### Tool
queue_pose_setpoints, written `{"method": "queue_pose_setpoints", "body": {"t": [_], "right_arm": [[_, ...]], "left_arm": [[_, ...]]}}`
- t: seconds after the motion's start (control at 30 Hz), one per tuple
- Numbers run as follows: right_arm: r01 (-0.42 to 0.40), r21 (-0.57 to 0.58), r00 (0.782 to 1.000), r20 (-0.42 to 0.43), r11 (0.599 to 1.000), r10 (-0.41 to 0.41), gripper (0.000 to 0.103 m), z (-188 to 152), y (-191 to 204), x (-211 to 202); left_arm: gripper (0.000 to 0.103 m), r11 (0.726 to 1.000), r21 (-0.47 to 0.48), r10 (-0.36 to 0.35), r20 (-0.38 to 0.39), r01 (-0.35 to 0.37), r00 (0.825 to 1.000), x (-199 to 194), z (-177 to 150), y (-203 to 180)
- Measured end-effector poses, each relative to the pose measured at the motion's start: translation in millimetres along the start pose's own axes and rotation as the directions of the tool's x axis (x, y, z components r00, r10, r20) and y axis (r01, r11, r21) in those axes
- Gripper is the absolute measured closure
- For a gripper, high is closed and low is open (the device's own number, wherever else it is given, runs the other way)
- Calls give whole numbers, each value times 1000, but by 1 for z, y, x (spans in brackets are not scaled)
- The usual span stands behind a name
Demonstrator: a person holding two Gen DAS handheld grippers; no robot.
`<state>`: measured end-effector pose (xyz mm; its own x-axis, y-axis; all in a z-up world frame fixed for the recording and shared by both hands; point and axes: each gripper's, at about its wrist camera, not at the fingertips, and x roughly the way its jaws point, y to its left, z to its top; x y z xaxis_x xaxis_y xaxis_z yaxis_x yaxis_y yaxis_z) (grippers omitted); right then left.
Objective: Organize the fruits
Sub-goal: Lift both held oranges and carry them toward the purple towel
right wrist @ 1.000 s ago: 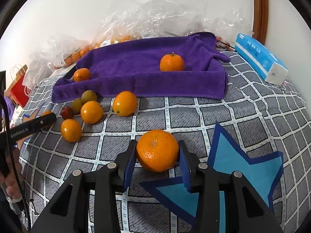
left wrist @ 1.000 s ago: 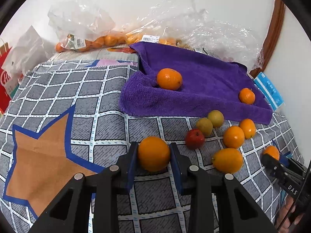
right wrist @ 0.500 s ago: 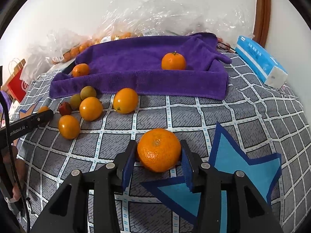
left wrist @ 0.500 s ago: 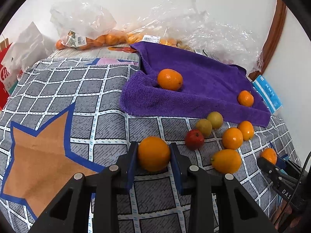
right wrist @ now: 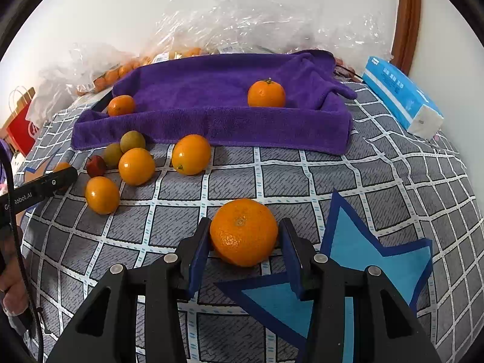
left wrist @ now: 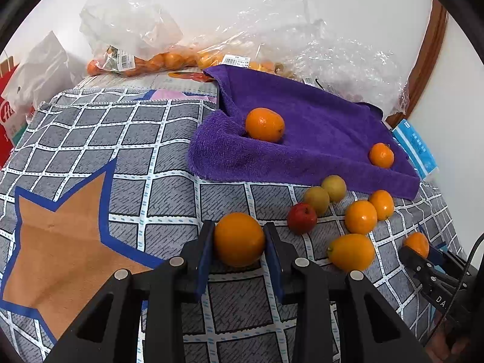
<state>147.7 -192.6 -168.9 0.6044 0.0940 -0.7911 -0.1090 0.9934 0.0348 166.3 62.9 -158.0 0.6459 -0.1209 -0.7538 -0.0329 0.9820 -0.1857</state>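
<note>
My left gripper (left wrist: 239, 252) is clamped on a smooth orange (left wrist: 239, 239), both blue pads pressed to its flanks, the fruit sitting on the checked blanket (left wrist: 127, 139) right at the fingertips. Ahead of that gripper and off to its right lies the purple towel (left wrist: 317, 139), with one orange (left wrist: 264, 124) near its front-left fold and a smaller one (left wrist: 381, 155) at its far right corner; between towel and gripper, to the right, sits a loose cluster of fruit including a red apple (left wrist: 301, 217). My right gripper (right wrist: 243, 252) brackets a dimpled mandarin (right wrist: 243, 231) resting on the blanket: the left pad touches its skin while a sliver of gap shows at the right pad, so I read the jaws as parted, not gripping. From this gripper the towel (right wrist: 211, 112) lies straight ahead, its long edge running across my line of reach, well beyond the fruit, with a stemmed orange (right wrist: 266, 93) on it slightly right of centre. By my reckoning both hands sit at similar range, the right one squarer to the towel; each fruit is round, so no axis constrains the carry forward.
</note>
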Motion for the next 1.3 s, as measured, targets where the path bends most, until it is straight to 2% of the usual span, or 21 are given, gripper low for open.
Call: {"method": "queue_pose_setpoints", "body": {"t": [0.13, 0.23, 0.47, 0.53, 0.67, 0.77, 1.0, 1.17, 1.3], "right_arm": [[-4, -2, 1000, 3, 1000, 4, 58, 0, 0, 0], [-10, -8, 1000, 11, 1000, 10, 62, -2, 1, -2], [-16, 18, 999, 41, 1000, 15, 62, -3, -2, -8], [-9, 27, 999, 54, 1000, 7, 62, -2, -3, -11], [-69, 77, 996, 55, 995, 65, 62, 9, -8, -17], [-64, 70, 995, 87, 995, 58, 63, 23, -6, -27], [-77, 75, 982, 180, 994, 62, 62, 76, -3, -45], [-80, 81, 971, 230, 993, 59, 63, 103, -3, -49], [-65, 67, 966, 253, 996, 46, 63, 124, -1, -42]], "left_arm": [[73, 1000, -14, -20, 7, 20, 1000, -2, 0, 3], [73, 998, -30, -48, 14, 48, 999, -4, -1, 6], [73, 998, 2, -63, 76, 63, 995, -17, -2, -1], [73, 998, 6, -71, 59, 70, 996, -16, -2, -2], [73, 997, -11, -76, 41, 77, 996, -25, 1, -5], [73, 995, -17, -96, 59, 97, 994, -39, 11, -10], [73, 995, -9, -93, 130, 95, 987, -57, 55, -26], [73, 992, -20, -116, 176, 122, 978, -53, 87, -33], [73, 994, -23, -104, 193, 110, 976, -39, 109, -38]]}}
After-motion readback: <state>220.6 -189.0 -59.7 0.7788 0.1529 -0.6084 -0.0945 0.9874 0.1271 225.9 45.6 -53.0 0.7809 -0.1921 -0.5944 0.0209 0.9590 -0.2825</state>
